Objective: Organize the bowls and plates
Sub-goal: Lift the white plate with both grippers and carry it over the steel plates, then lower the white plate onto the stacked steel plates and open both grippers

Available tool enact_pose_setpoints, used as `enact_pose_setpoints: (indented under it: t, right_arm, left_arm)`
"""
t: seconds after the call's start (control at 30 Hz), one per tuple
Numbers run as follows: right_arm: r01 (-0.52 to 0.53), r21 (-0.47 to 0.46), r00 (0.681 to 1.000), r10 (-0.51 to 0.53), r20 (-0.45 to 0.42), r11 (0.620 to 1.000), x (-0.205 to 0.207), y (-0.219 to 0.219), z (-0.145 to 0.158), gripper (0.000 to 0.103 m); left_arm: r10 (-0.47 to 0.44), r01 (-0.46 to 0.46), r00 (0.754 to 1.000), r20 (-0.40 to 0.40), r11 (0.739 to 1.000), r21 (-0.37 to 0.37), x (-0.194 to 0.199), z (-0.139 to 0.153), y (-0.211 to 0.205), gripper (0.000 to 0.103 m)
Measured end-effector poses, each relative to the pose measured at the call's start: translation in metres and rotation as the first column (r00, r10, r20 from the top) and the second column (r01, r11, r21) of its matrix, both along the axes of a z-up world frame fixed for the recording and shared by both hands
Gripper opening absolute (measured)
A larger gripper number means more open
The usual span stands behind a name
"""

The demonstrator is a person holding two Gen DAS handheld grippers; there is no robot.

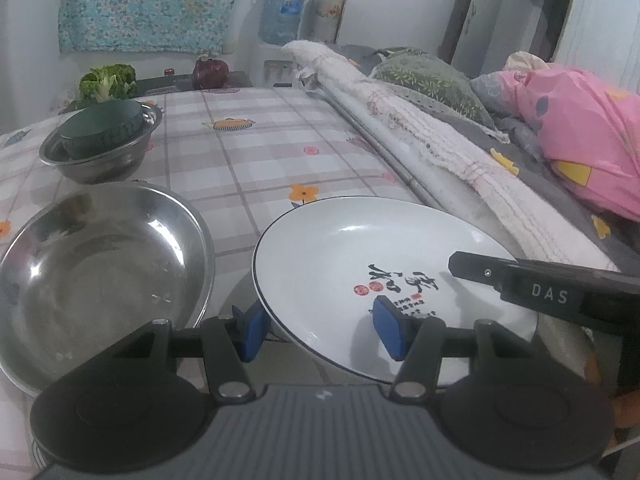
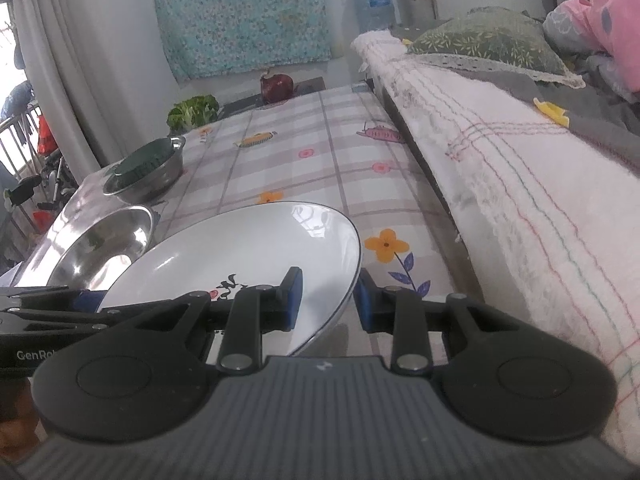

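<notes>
We count one glossy white ceramic plate (image 1: 360,256), round and dark-rimmed, two steel bowls and one ribbed green lid. The large bowl (image 1: 96,264) sits just left of the plate. Both left gripper (image 1: 324,330) and right gripper (image 2: 328,304) straddle the plate's rim, half-open.

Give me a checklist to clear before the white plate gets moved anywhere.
1. Right tool clamped on the white plate rim: ok.
2. Left tool pressing that rim: cannot tell; its pads straddle it with a wide gap.
3. Plate level: not ok, it tilts.
4. Plate carries nothing: ok.
5. Large steel bowl empty: ok.
6. Small steel bowl free: not ok, a dark green dish sits in it.
</notes>
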State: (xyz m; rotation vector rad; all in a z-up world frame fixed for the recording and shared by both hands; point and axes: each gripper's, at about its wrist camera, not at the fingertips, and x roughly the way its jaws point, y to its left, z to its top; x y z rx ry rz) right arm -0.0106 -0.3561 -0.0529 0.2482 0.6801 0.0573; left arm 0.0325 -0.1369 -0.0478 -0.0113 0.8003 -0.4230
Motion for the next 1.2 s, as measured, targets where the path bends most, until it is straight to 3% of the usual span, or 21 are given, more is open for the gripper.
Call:
enact_pose_setpoints:
  t: [0.4, 0.7, 1.03, 1.2]
  right_arm:
    - [-0.009, 0.012, 0.999, 0.008, 0.04, 1.0, 0.004, 0.006, 0.026, 0.028]
    - [-0.089, 0.027, 0.993, 0.086, 0.081, 0.996, 0.028, 0.04, 0.047, 0.028]
    - [-0.242, 0.078, 0.97, 0.24, 0.035, 0.967, 0.068, 0.119, 0.035, 0.028]
    - [-0.287, 0.095, 0.957, 0.29, -0.022, 0.953, 0.079, 0.149, 0.019, 0.028]
  left_arm:
    - [0.034, -0.032, 0.998, 0.048, 0.998, -0.051, -0.003, 0.025, 0.014, 0.057]
    - [0.134, -0.128, 0.989, 0.065, 0.988, -0.091, 0.006, 0.04, 0.057, 0.057]
    - [0.291, -0.291, 0.957, -0.001, 0.956, -0.047, 0.019, 0.031, 0.136, 0.057]
    - [0.319, -0.321, 0.946, -0.054, 0.946, -0.038, 0.025, 0.021, 0.164, 0.055]
